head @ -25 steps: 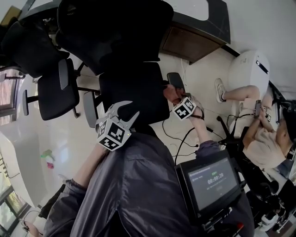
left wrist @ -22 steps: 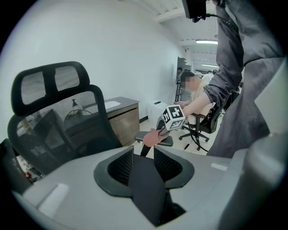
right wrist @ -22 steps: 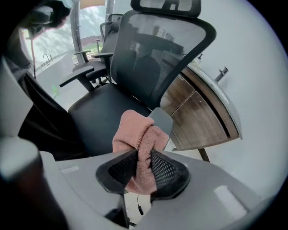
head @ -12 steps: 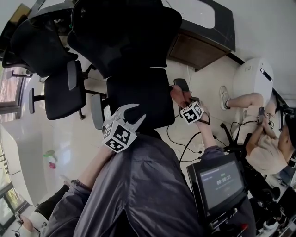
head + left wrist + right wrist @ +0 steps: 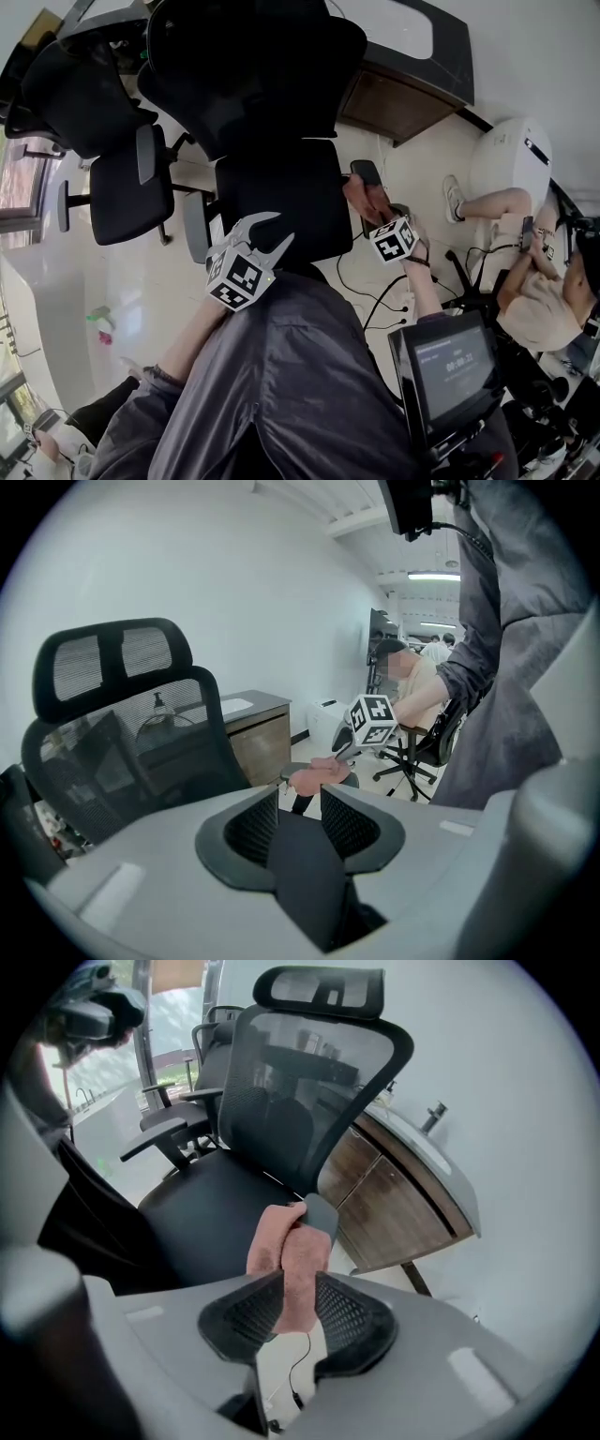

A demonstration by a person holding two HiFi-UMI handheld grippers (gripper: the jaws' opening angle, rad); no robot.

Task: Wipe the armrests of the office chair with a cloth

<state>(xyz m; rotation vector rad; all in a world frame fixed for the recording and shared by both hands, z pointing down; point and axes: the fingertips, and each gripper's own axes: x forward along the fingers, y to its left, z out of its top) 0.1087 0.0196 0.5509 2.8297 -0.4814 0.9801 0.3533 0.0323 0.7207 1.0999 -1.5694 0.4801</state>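
Observation:
The black mesh office chair (image 5: 272, 187) stands in front of me. A pink cloth (image 5: 360, 196) lies bunched on its right armrest (image 5: 364, 171). In the right gripper view the cloth (image 5: 291, 1241) runs from that armrest (image 5: 322, 1218) back between the jaws of my right gripper (image 5: 298, 1283). Those jaws have just been opening and sit loosely around the cloth, not pressing it. My right gripper (image 5: 373, 214) hangs just above and behind the armrest. My left gripper (image 5: 281, 227) is open and empty near the seat's front left, by the left armrest (image 5: 194, 225). The left gripper view shows the cloth (image 5: 314, 778) far off.
A second black chair (image 5: 122, 187) stands to the left. A dark desk with a wooden cabinet (image 5: 403, 94) is behind the chair. A person (image 5: 534, 291) sits at the right near a white unit (image 5: 511, 155). Cables (image 5: 375, 281) trail on the floor.
My right gripper has drawn back from the armrest, toward the lower right in the head view, while the cloth stays on the armrest. The left gripper has kept its place.

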